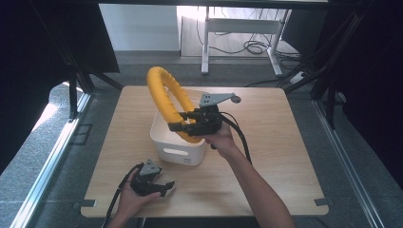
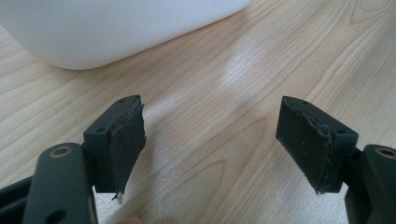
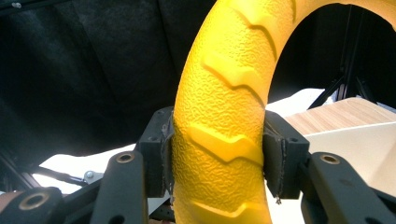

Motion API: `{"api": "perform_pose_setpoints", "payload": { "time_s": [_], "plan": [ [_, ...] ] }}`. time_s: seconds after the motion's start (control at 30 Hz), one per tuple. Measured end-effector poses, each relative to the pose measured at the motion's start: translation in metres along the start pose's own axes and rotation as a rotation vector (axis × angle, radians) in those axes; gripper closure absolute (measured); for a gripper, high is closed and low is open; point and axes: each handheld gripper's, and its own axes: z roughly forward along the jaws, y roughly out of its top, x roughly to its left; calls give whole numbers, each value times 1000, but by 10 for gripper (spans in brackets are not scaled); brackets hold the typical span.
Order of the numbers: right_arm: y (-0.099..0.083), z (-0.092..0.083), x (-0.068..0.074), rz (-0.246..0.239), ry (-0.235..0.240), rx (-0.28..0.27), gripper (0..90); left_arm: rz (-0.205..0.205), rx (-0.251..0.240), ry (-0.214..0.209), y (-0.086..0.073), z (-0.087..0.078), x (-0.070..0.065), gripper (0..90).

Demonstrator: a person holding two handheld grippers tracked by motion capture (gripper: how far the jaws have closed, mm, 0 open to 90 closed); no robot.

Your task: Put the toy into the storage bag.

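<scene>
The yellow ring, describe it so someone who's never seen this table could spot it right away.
On the wooden table, look for the white bin near the middle. Held upright over it, clamped by the right gripper, is the yellow ring. It is the one bright yellow thing there, a thick hoop with raised tread-like ridges.

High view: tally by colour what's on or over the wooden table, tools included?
Yellow: 1, the textured yellow rubber ring, clamped by the right tool over the bin.
White: 1, the white plastic bin.
Black: 2, the right tool and the left tool, which is open near the table's front edge.
Total: 4
</scene>
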Motion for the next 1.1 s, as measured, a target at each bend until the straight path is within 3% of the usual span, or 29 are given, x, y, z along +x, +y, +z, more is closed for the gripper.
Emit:
{"api": "perform_pose_setpoints", "payload": {
  "time_s": [0.7, 1.1],
  "plan": [
    [-16, 1, 0, -1, 10, 13, 507, -1, 1, -4, 0, 1, -1, 238],
    [-21, -4, -2, -18, -20, 14, 501, -1, 0, -6, 0, 2, -2, 238]
  ]
}}
